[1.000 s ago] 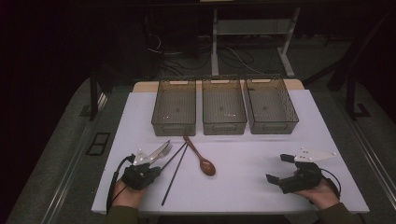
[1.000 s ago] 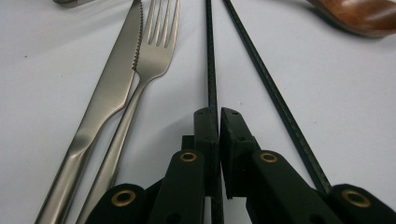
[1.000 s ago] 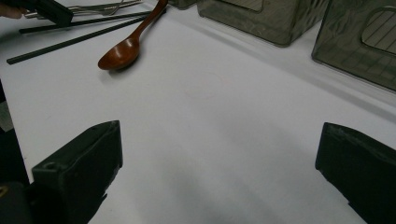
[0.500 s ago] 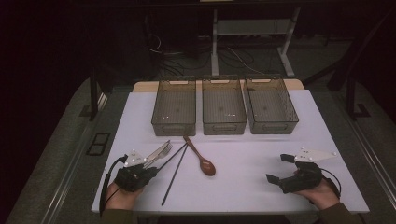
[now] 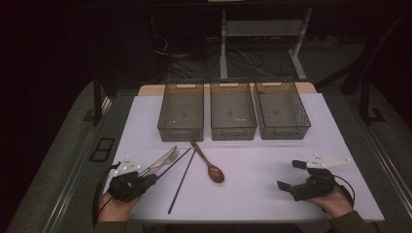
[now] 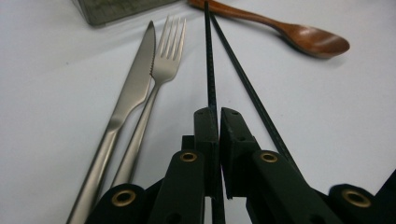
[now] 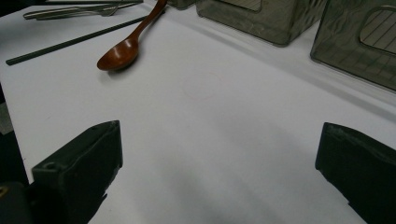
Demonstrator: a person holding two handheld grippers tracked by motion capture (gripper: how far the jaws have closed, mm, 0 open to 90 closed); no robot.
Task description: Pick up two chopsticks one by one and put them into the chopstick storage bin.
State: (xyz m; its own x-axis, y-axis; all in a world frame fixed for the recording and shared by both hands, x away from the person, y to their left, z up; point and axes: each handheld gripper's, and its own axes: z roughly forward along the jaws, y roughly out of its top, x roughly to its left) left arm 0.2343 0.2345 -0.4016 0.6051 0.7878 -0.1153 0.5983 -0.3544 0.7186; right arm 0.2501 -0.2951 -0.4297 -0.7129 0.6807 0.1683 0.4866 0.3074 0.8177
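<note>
Three bins [image 5: 180, 112], [image 5: 233, 111], [image 5: 282, 110] stand in a row at the far side of the table [image 5: 252, 194], all apparently empty. In front of them lie a spoon [image 5: 212, 170], knife [image 6: 130, 88], fork [image 6: 161, 79] and two chopsticks. The left gripper [image 6: 218, 122] is pinched on one chopstick [image 6: 208, 60] near its end, the other [image 6: 247, 88] lying just beside. It looks light, stiff and slick, likely to pivot in so narrow a hold; a grip nearer the middle would steady it. The right gripper [image 7: 210, 163] rests spread, holding nothing.

Left gripper [image 5: 148, 178] clamped nearly closed; right gripper [image 5: 290, 174] jaws spread wide.
</note>
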